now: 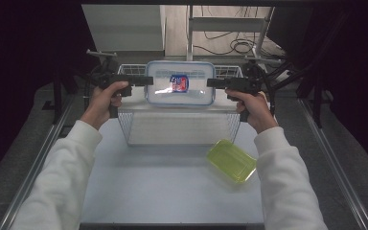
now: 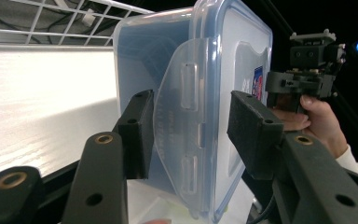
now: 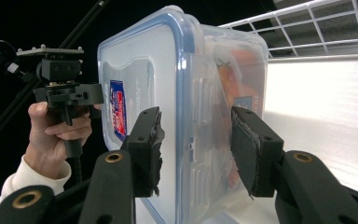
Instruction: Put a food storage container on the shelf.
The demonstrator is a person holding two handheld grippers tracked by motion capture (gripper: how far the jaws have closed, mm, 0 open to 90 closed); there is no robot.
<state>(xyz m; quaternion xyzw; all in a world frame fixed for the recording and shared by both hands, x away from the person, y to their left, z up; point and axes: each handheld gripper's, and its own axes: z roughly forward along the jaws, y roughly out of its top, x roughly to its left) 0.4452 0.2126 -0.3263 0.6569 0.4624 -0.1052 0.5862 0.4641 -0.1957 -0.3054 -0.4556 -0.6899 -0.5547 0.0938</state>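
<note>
You hold the clear, blue-rimmed container (image 1: 180, 82) above the wire basket (image 1: 179, 125), its lid facing up. Your left gripper (image 1: 147, 80) and right gripper (image 1: 210, 82) each straddle an end clasp, jaws spread, pads not clearly touching. Its red-and-blue label (image 1: 178, 83) is too blurred to read. A green lid (image 1: 231, 160) lies just beside the basket.

One clear lidded container (image 1: 180, 89) with a blue rim is in view, carrying one red and blue label (image 1: 178, 83) on its lid. There is one white wire basket (image 1: 179, 125), one yellow-green plastic tub (image 1: 231, 160) and one table (image 1: 163, 191). Two grippers are counted, the left gripper (image 1: 143, 81) and the right gripper (image 1: 212, 83), each with two black jaws, and two hands in two white sleeves hold them.
</note>
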